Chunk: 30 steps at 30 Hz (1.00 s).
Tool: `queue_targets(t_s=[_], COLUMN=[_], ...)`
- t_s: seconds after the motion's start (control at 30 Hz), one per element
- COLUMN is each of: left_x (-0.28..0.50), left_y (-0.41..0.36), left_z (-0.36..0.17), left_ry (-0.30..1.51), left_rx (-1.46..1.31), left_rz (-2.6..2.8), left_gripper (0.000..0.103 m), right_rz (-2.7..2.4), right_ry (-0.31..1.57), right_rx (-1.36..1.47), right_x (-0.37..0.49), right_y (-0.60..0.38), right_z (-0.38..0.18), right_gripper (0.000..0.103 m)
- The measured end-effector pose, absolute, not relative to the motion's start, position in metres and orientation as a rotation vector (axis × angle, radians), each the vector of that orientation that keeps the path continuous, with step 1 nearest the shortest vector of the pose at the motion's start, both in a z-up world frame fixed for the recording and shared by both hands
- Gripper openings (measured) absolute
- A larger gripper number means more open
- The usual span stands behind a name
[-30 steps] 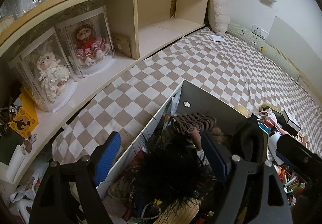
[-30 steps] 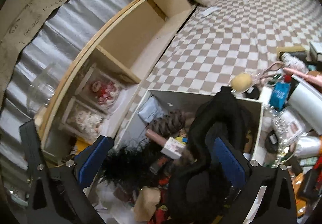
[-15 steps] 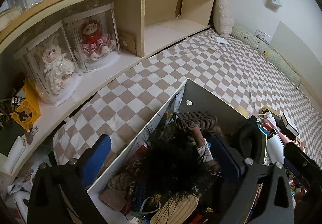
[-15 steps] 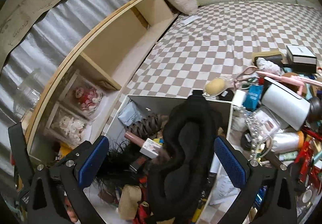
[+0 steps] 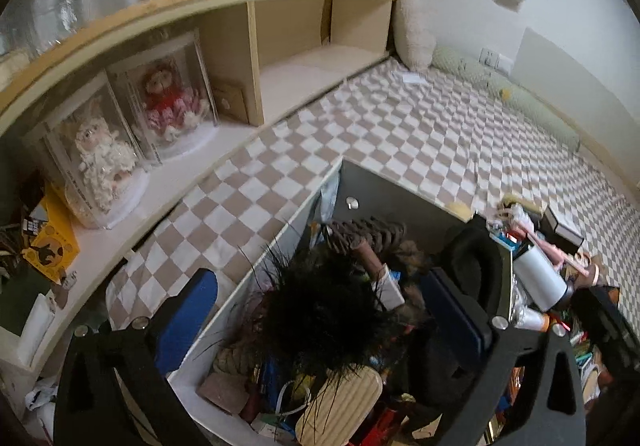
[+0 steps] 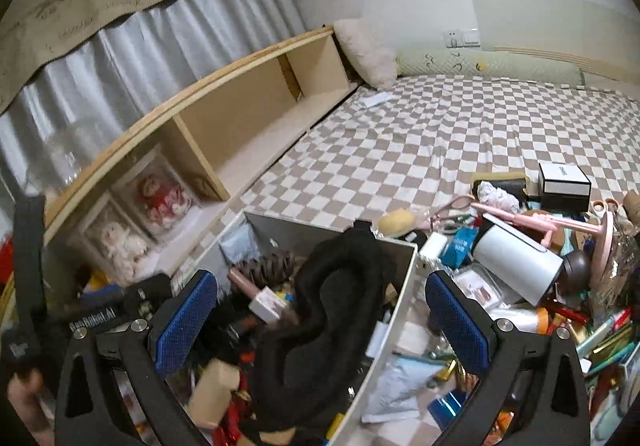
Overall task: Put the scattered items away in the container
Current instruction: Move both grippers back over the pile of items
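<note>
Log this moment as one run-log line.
left gripper: open, empty | right gripper: open, empty | black fuzzy item: in white container | clutter: outside, beside container

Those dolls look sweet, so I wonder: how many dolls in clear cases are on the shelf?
2. The white doll stands nearer the camera on the shelf; the red doll stands right beside it, next to the wooden divider. Clutter at the shelf's near end could hide more.

A home bedroom is shown: a checkered bedsheet (image 6: 420, 149) is spread wide, with a fluffy pillow (image 6: 366, 51) at its far end, a wooden shelf (image 5: 280, 45) along the left and boxed dolls (image 5: 132, 133) displayed there under curtains (image 6: 140, 45).
</note>
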<state>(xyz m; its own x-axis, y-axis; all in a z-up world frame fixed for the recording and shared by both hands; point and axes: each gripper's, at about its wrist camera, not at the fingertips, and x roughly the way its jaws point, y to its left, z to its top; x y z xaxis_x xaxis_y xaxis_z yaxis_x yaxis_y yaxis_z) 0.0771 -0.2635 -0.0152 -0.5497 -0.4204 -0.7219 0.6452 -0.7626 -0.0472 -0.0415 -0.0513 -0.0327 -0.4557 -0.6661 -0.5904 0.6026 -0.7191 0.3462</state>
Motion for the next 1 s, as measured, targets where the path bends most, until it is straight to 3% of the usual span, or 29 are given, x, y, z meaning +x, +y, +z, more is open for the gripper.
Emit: queue_targets(t_s=[1.0], left_x=[0.078], left_y=[-0.179], left_z=[0.034], left_ry=[0.282], left_rx=[0.792], left_rz=[-2.682], left_gripper=[0.103], right_rz=[-2.514], right_ry=[0.002], right_rx=[0.644], right_x=[0.003], right_y=[0.109], right_z=[0.049], right_gripper=[0.103])
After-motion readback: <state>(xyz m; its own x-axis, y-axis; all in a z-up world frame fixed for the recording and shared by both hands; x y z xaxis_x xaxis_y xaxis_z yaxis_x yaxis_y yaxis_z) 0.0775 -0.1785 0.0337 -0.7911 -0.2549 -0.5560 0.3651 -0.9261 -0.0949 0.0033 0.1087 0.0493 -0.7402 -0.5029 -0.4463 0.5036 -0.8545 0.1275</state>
